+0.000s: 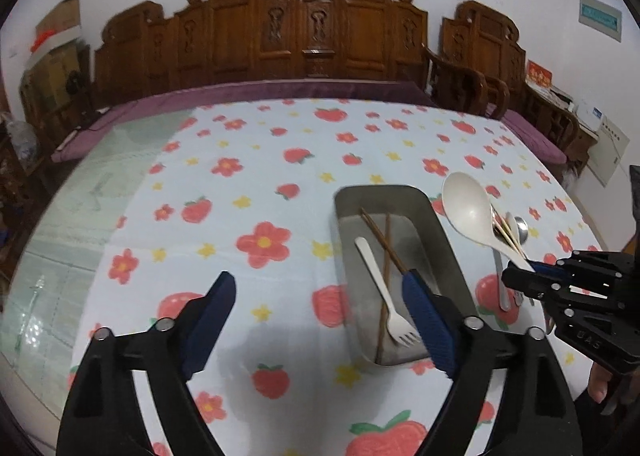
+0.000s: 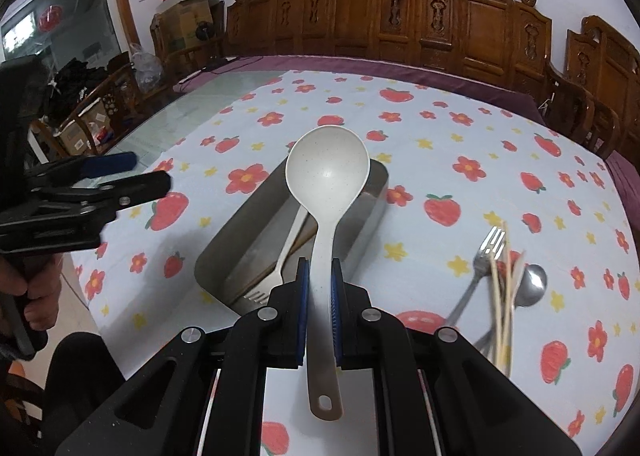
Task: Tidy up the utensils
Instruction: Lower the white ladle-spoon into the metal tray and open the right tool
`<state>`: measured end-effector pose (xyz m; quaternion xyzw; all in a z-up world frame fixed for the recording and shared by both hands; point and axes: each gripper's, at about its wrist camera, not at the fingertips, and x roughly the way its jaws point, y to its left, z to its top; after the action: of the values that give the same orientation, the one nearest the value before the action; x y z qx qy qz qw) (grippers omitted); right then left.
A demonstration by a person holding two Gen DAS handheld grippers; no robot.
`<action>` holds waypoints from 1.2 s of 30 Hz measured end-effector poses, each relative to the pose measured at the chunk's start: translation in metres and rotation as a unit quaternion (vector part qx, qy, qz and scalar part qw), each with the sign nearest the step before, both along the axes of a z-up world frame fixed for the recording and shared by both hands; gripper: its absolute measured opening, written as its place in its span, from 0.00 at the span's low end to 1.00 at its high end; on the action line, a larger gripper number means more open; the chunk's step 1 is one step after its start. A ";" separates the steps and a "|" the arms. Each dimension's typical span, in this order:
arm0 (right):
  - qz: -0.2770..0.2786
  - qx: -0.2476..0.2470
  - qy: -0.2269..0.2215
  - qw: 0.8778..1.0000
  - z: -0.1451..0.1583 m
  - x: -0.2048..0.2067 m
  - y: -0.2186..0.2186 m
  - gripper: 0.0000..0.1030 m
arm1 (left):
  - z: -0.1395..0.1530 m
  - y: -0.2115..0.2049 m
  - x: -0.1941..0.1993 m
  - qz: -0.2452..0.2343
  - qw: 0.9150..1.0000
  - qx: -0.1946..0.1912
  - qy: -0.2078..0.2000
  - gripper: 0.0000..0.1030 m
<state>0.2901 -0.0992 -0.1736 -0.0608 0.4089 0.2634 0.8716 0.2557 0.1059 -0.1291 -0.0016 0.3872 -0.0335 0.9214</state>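
Left wrist view: the left gripper [image 1: 320, 320] fills the lower frame, tilted down at the table, its jaws spread wide with nothing between the blue pads [image 1: 428, 320]; only tablecloth and the near end of the tray show in the gap.
Right wrist view: the right gripper [image 2: 319, 302] sits at the bottom centre, also tilted down, jaws nearly together and clamped on the handle of a white ladle [image 2: 326, 176].
Ladle: bowl raised toward the frame centre, above the far part of the tray; its handle end with the hanging hole sticks out behind the pads, toward the lens.
Hands: a person's hand [image 2: 36, 296] grips the left tool's handle at the left edge of the right wrist view; fingers [image 1: 600, 384] show at the lower right of the left wrist view.
Tray: a grey metal tray [image 1: 444, 244], right of centre in the left wrist view, on the strawberry-and-flower tablecloth [image 1: 248, 184].
Tray contents: a white fork [image 1: 384, 292] with tines toward the lens, lying across a pair of dark brown chopsticks [image 1: 386, 244].
Loose utensils: lower right of the right wrist view, outside the tray, a metal fork [image 2: 480, 268], pale chopsticks [image 2: 504, 296] and a metal spoon [image 2: 532, 284] in a heap on the cloth.
Background: carved wooden chairs [image 1: 304, 28] across the top of both views.
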 end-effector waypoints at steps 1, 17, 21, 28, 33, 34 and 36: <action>0.001 0.001 0.004 1.000 -0.002 0.002 0.003 0.11 | 0.000 0.002 -0.001 0.001 1.000 -0.002 -0.002 0.85; -0.015 0.015 0.062 0.998 -0.029 0.048 0.055 0.11 | -0.012 0.033 -0.010 0.025 1.000 -0.010 -0.005 0.88; -0.028 0.002 0.078 0.997 -0.043 0.057 0.064 0.11 | -0.014 0.037 -0.010 0.029 1.000 -0.011 -0.003 0.88; -0.031 -0.001 0.107 0.994 -0.058 0.057 0.076 0.11 | -0.015 0.039 -0.009 0.031 0.999 -0.011 -0.001 0.88; -0.034 0.030 0.129 0.991 -0.061 0.057 0.077 0.14 | -0.015 0.039 -0.009 0.030 0.999 -0.010 0.000 0.88; -0.032 0.037 0.134 0.990 -0.062 0.057 0.078 0.14 | -0.015 0.039 -0.009 0.029 1.000 -0.009 0.000 0.88; -0.027 0.038 0.134 0.990 -0.062 0.057 0.080 0.14 | -0.016 0.038 -0.009 0.029 1.000 -0.008 0.000 0.88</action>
<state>0.3467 -0.0195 -0.2352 0.0192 0.5133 0.2606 0.8175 0.2464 0.1443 -0.1446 -0.0201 0.3867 -0.0103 0.9219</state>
